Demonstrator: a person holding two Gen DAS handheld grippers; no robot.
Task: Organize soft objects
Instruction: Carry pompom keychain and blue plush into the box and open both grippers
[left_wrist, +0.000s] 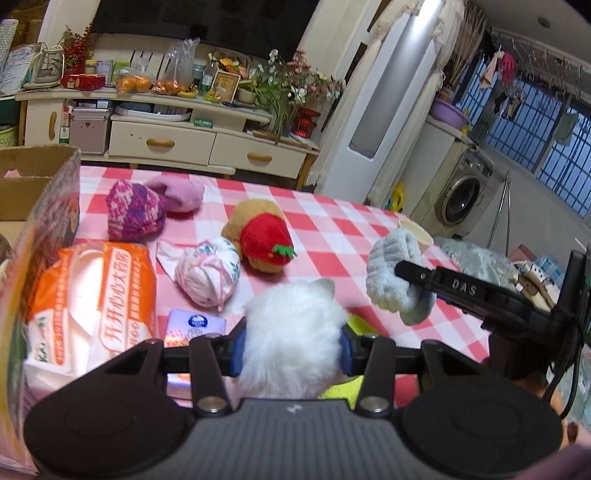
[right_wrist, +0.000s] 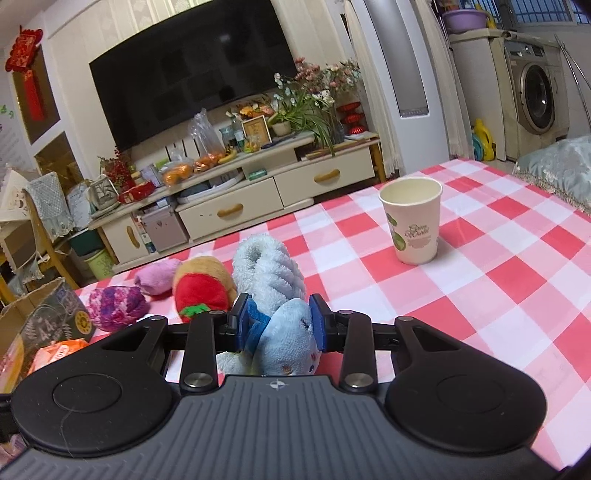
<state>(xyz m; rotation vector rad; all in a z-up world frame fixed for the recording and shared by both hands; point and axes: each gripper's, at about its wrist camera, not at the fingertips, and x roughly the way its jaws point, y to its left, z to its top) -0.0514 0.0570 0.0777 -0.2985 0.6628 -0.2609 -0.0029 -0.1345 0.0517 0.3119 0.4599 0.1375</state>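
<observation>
My left gripper is shut on a white fluffy plush, held just above the pink checked table. My right gripper is shut on a light blue towelling plush, its blue pads pressing both sides. In the left wrist view the blue plush hangs at the right from a black finger. On the table lie a purple knitted hat, a pink soft lump, a brown plush with a strawberry cap and a rolled cloth ball.
An open cardboard box stands at the table's left edge. An orange tissue pack and a small packet lie beside it. A paper cup stands far right. Something yellow-green lies under the white plush.
</observation>
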